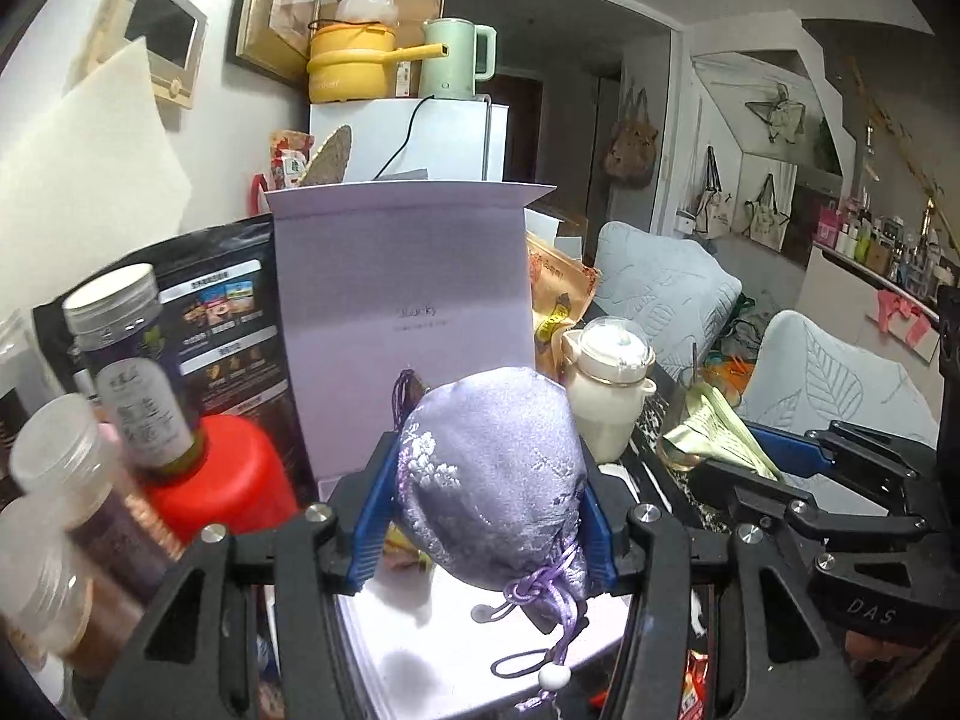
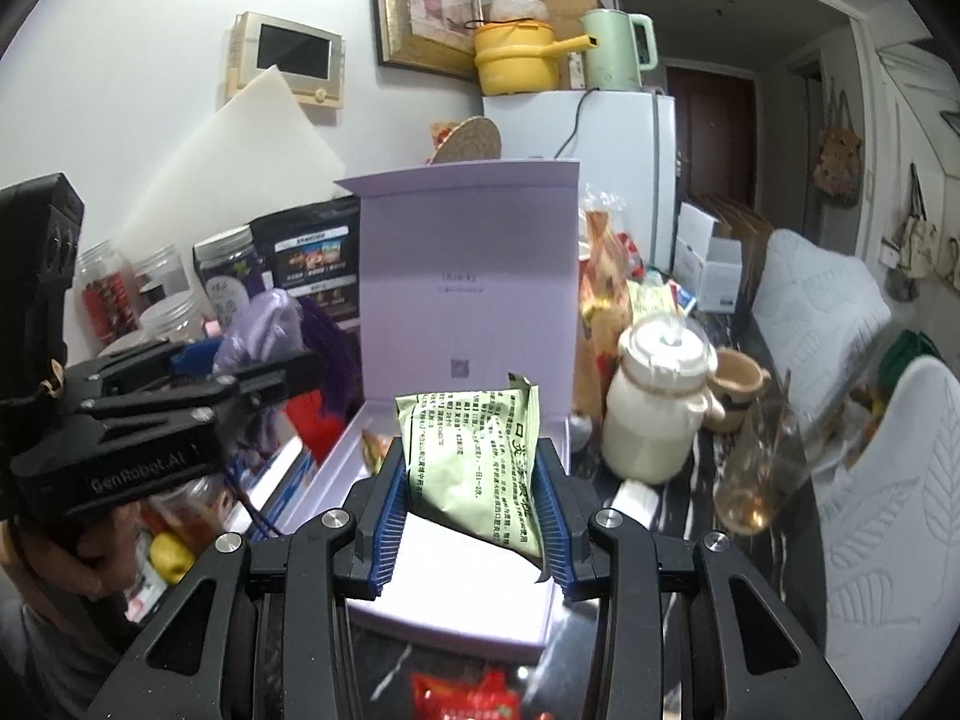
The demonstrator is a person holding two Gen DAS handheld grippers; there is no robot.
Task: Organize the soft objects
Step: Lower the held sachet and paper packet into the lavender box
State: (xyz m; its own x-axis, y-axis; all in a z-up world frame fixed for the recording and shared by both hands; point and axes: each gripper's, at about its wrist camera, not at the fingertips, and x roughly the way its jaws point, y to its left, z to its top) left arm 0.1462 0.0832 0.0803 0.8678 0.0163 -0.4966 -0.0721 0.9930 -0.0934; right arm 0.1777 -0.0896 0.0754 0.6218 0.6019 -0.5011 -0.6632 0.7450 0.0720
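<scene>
Purple pouch [image 1: 492, 480]: a silky embroidered drawstring bag, held between the 2 blue pads of the left tool [image 1: 486, 516], its cord and white bead hanging toward the camera.
Green packet [image 2: 474, 450]: a soft printed sachet, pinched between the pads of the right tool [image 2: 474, 516], its top corner sticking up beyond the fingertips.
Left tool: partly closed, squeezing the pouch at its widest part.
Right tool: partly closed on the packet's lower half.
Box [image 2: 462, 618]: a pale lilac gift box with its lid standing upright just ahead of both tools; its white tray lies directly under the packet and the pouch.
Step in hand: judged, both soft items are about to go into the tray.
Doing it well: lower each one until it rests on the tray before letting go, set them side by side, and keep the cord inside the rim.
Risk: the cream jar [image 2: 654, 414] stands just right of the right tool, and a red-based bottle [image 1: 144, 396] just left of the left tool; both could be knocked.
Tabletop [image 2: 708, 480]: dark, marbled, crowded.
</scene>
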